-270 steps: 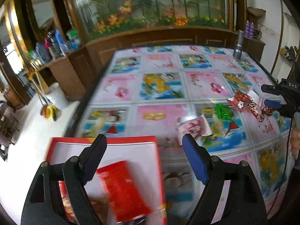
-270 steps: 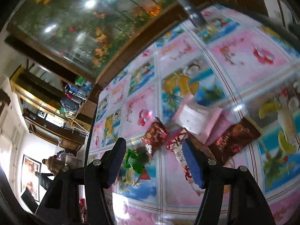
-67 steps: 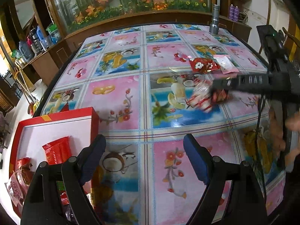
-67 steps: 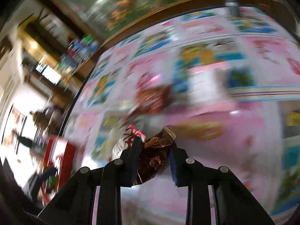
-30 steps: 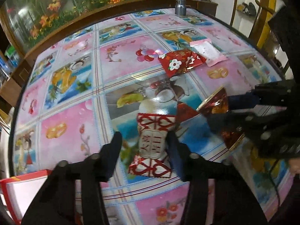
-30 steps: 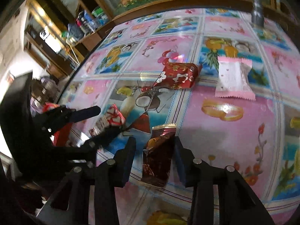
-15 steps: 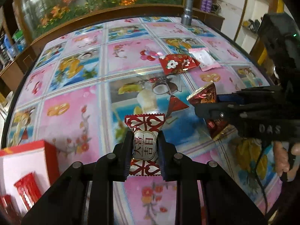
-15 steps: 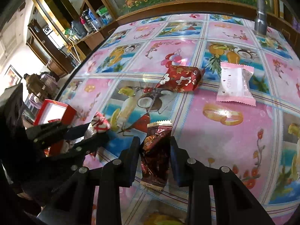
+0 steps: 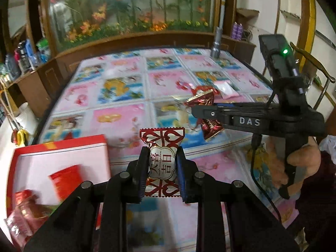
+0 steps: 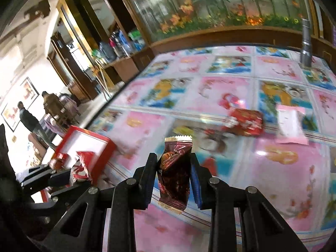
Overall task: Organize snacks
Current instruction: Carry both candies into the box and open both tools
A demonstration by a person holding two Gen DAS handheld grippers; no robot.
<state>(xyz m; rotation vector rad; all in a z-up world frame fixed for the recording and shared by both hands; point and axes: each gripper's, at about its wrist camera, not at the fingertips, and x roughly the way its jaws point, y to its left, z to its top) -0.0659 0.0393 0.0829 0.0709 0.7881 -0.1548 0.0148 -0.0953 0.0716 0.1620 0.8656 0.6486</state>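
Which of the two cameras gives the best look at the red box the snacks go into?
The left wrist view: the red box sits close at lower left, its white inside and the snacks already in it visible. In the right wrist view the box is smaller, farther off and partly hidden behind the left gripper.

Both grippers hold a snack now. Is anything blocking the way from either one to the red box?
Nothing visible does. The left gripper holds the red-and-white candy just right of the red box; the right gripper holds the dark red packet farther right, only tabletop between.
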